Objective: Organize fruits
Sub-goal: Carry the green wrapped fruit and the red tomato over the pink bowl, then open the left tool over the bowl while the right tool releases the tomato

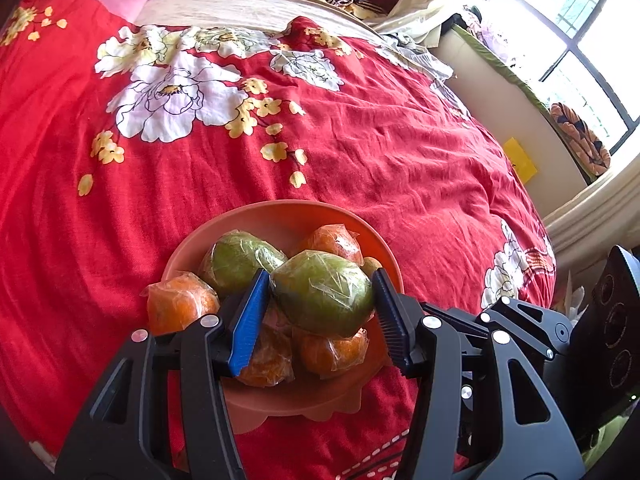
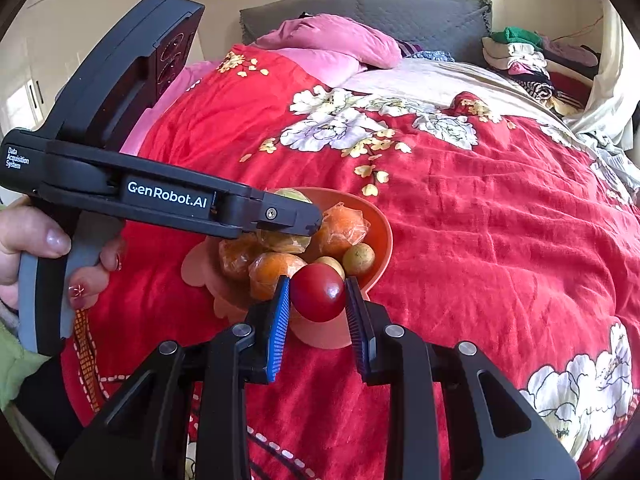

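Observation:
An orange-pink bowl (image 1: 280, 220) sits on the red flowered bedspread and holds several plastic-wrapped fruits. My left gripper (image 1: 320, 292) is shut on a wrapped green fruit (image 1: 324, 292), held just above the pile. A second wrapped green fruit (image 1: 236, 260) and wrapped oranges (image 1: 180, 304) lie in the bowl. In the right wrist view my right gripper (image 2: 318, 296) is shut on a small red fruit (image 2: 318, 292) at the near rim of the bowl (image 2: 380, 236). Two small yellow-brown fruits (image 2: 359, 259) lie beside it. The left tool's body (image 2: 168, 196) hides the far fruits.
The bedspread (image 1: 400, 152) stretches wide around the bowl. Pink pillows (image 2: 332, 44) and a grey headboard (image 2: 400, 8) stand at the far end, with folded clothes (image 2: 528, 60) at the far right. A hand (image 2: 36, 248) grips the left tool. A window (image 1: 580, 32) lies past the bed's right edge.

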Demonstrator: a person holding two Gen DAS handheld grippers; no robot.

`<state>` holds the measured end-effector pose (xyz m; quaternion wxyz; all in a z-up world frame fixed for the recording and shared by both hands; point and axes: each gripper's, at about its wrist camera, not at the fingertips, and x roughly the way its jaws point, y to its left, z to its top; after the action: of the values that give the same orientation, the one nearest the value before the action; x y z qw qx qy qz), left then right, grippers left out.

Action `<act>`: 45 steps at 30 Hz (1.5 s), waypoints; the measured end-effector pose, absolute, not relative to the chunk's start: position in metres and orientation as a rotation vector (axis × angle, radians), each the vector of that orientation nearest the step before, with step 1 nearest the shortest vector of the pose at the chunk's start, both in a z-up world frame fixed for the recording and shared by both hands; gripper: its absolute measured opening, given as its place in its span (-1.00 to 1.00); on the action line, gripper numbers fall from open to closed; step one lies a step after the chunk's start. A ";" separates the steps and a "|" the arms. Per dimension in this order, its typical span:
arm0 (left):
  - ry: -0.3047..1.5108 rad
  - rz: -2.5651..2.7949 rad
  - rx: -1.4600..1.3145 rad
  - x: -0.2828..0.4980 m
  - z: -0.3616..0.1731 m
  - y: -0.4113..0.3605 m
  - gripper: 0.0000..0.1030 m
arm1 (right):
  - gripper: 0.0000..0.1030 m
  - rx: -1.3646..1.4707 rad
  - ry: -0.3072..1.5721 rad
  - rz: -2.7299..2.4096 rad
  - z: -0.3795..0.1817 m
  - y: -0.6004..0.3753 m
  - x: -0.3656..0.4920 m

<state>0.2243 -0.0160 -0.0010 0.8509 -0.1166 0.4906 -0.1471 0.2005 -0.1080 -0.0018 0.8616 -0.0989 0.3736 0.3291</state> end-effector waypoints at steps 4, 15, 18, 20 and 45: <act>1.031 -0.312 -0.250 0.224 -0.001 -0.016 -0.12 | -0.49 -0.211 0.784 0.690 -0.003 -0.107 0.202; 1.024 -0.312 -0.259 0.224 0.000 -0.014 -0.10 | -0.49 -0.216 0.785 0.685 -0.005 -0.105 0.205; 1.021 -0.311 -0.262 0.224 0.001 -0.014 -0.03 | -0.49 -0.216 0.786 0.685 -0.005 -0.105 0.204; 1.019 -0.312 -0.262 0.224 0.001 -0.014 -0.03 | -0.49 -0.216 0.786 0.687 -0.005 -0.105 0.204; 0.987 -0.307 -0.257 0.216 0.014 -0.014 0.14 | -0.47 -0.201 0.789 0.674 -0.008 -0.103 0.209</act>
<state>0.2159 -0.0144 0.0139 0.8616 -0.1226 0.4704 -0.1463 0.2090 -0.1034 -0.0085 0.8635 -0.0960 0.3765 0.3215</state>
